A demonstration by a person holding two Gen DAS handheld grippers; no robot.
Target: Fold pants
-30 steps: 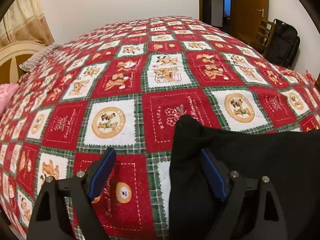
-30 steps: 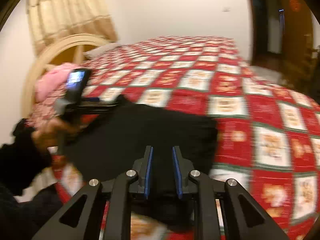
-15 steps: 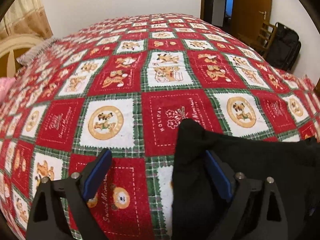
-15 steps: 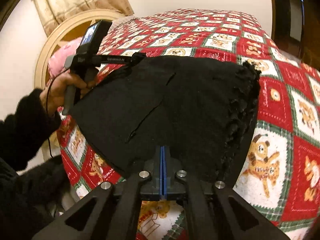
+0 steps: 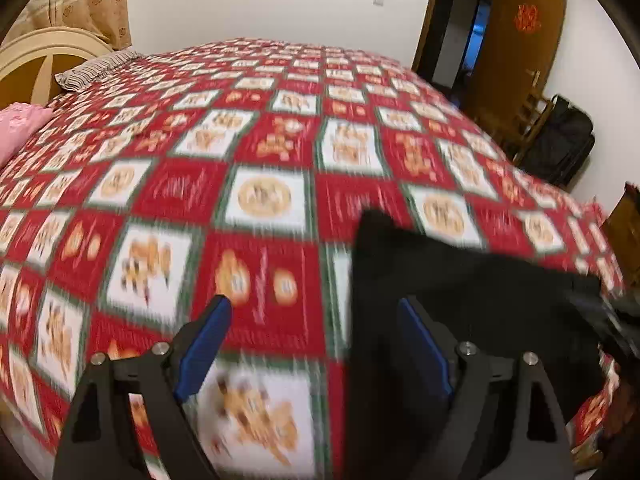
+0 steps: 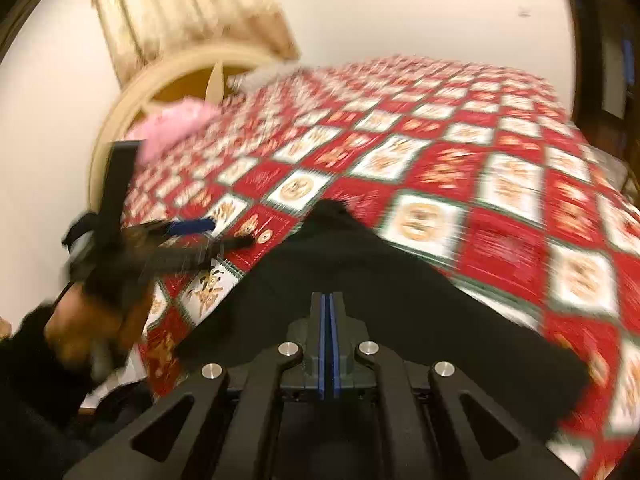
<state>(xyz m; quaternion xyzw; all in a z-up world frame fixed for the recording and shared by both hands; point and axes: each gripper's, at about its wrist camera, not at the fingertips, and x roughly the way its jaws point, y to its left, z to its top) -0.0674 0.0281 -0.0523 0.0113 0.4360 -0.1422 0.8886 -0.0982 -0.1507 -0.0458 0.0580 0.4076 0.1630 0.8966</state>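
Pants: black, lower centre on the bedspread, near edge hidden where my right gripper pinches them. Left gripper: gaping but closing, blurred, clasping nothing.

Warm dim indoor light, both views motion-blurred; red-and-white checked patchwork bedspread smeared, heavy fisheye bending, dark vignette at corners.

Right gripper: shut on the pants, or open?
Shut on the pants. In the right wrist view the right gripper has its blue pads together with no gap, and the black cloth rises taut to its tips off the bedspread.
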